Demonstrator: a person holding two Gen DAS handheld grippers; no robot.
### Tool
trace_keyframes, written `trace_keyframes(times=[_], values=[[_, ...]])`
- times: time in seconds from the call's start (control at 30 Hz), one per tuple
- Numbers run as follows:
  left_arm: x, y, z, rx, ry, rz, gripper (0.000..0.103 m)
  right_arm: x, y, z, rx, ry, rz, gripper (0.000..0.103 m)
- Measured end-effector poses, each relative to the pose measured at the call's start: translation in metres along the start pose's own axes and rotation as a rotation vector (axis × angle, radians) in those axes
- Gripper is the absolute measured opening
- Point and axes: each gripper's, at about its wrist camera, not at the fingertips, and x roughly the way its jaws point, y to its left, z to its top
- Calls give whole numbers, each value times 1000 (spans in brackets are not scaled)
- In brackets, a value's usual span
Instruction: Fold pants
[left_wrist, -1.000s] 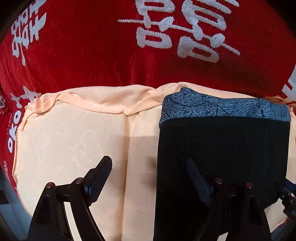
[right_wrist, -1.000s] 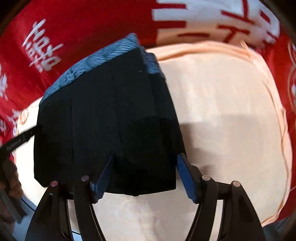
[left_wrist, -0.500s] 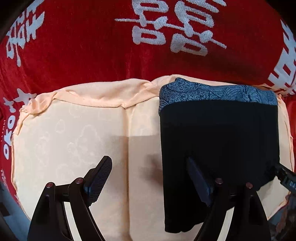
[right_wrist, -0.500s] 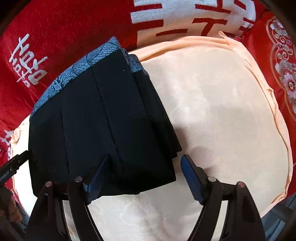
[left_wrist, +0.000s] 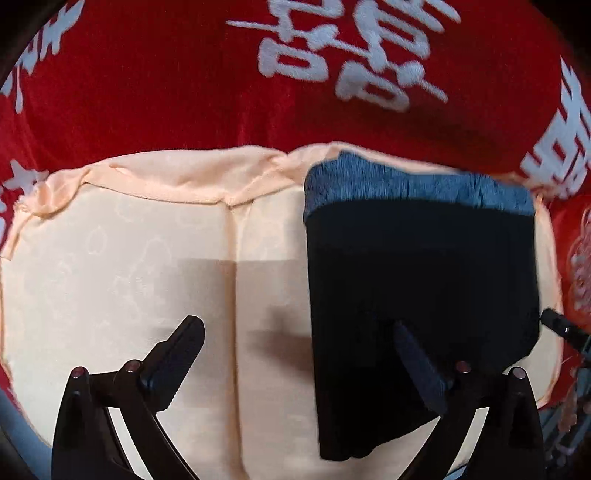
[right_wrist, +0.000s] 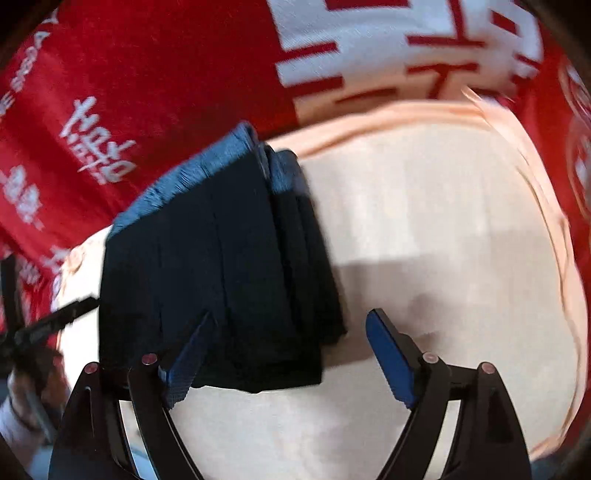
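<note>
The black pants (left_wrist: 417, 273) lie folded into a compact rectangle with a blue patterned waistband (left_wrist: 413, 184) at the far edge, on a peach cloth (left_wrist: 129, 266). My left gripper (left_wrist: 295, 354) is open and empty, above the cloth at the pants' left edge. In the right wrist view the folded pants (right_wrist: 221, 277) sit left of centre. My right gripper (right_wrist: 288, 354) is open and empty, just above the pants' near right corner.
A red blanket with white characters (left_wrist: 147, 81) lies under and beyond the peach cloth (right_wrist: 443, 229). The other gripper's tip shows at the right edge of the left view (left_wrist: 557, 321) and the left edge of the right view (right_wrist: 44, 328).
Both grippers have pulled back and up from the folded pants, staying open. The pants lie still on the cloth.
</note>
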Motion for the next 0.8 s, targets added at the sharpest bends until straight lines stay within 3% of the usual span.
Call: trace_keyframes(times=[0.33,0.57,0.8], values=[[31,4,16,-64,110,-208,102,34,-43,40,47,159,302,86],[60,7,22,-54,158,-292,102,72,-43,51,0,249,402,86],[76,-9,29,-63,163,-350,102,87,-36,61,-9,259,502,86]])
